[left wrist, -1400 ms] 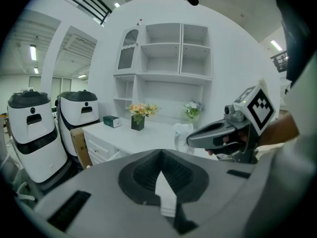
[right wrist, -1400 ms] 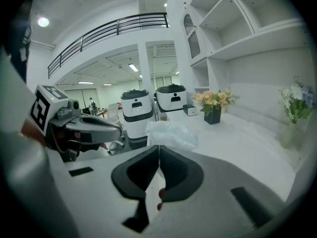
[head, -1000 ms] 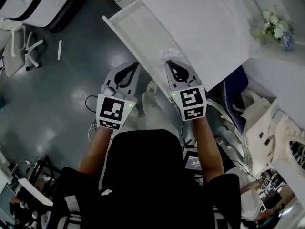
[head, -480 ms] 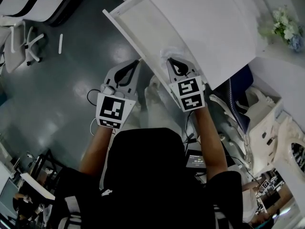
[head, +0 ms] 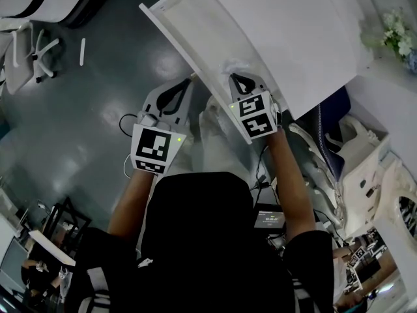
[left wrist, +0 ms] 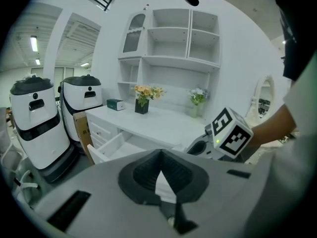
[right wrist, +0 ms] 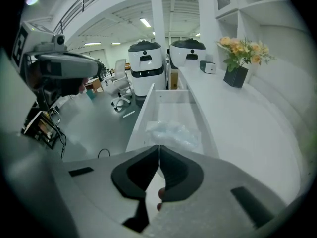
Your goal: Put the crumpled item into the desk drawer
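Note:
The crumpled item is a wad of clear plastic film (head: 233, 67) (right wrist: 171, 133). It sits at the tips of my right gripper (head: 236, 78) (right wrist: 159, 147), over the near end of the open white desk drawer (head: 189, 25) (right wrist: 171, 103). The right jaws are closed tip to tip, and a thin edge of the film looks pinched there. My left gripper (head: 187, 82) (left wrist: 159, 151) hangs beside the drawer's outer side, over the floor. Its jaws meet at the tips with nothing between them. The drawer (left wrist: 111, 148) juts out from the white desk (head: 293, 25).
Flowers in a dark pot (right wrist: 238, 63) and a second small plant (head: 399, 41) stand on the desk. Two white machines (right wrist: 163, 63) stand past the drawer's far end. An office chair (head: 26, 51) and a cable (head: 127, 119) are on the grey floor at left.
My right gripper has sunk and tipped further down with the plastic, closer to the drawer. The left gripper has dropped slightly. Both stay closed.

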Action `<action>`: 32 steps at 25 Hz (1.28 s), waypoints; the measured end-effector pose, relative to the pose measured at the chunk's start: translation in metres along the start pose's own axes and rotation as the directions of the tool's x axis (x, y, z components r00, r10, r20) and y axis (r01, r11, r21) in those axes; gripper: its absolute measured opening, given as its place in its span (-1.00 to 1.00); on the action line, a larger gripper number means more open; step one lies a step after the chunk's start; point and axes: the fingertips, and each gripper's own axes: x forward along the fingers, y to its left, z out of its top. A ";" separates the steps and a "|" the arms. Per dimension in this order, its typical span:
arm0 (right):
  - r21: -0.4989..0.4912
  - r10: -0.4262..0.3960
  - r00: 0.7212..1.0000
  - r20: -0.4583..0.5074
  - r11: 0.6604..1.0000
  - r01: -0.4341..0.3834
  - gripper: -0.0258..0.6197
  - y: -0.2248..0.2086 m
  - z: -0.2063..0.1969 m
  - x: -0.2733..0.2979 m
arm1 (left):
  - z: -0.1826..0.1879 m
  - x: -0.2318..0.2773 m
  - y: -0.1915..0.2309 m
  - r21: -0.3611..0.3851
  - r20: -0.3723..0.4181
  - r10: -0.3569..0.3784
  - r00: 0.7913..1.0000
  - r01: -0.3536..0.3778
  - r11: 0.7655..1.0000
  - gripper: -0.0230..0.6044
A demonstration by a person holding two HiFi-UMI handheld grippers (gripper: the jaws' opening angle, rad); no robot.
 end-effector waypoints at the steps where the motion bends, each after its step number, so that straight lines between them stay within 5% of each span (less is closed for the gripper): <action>1: -0.003 0.003 1.000 -0.011 1.000 -0.003 -0.91 0.000 -0.003 0.003 | -0.001 0.000 0.000 0.000 -0.002 0.000 1.000 0.000 1.000 -0.91; 12: -0.109 0.021 0.994 -0.104 0.993 -0.032 -0.91 -0.003 -0.030 0.036 | -0.010 0.006 -0.001 -0.003 -0.021 0.002 1.000 -0.002 1.000 -0.91; 32: -0.151 0.032 0.971 -0.236 0.986 -0.069 -0.91 -0.006 -0.065 0.077 | -0.024 0.018 0.006 -0.021 -0.054 0.008 0.999 -0.009 1.000 -0.91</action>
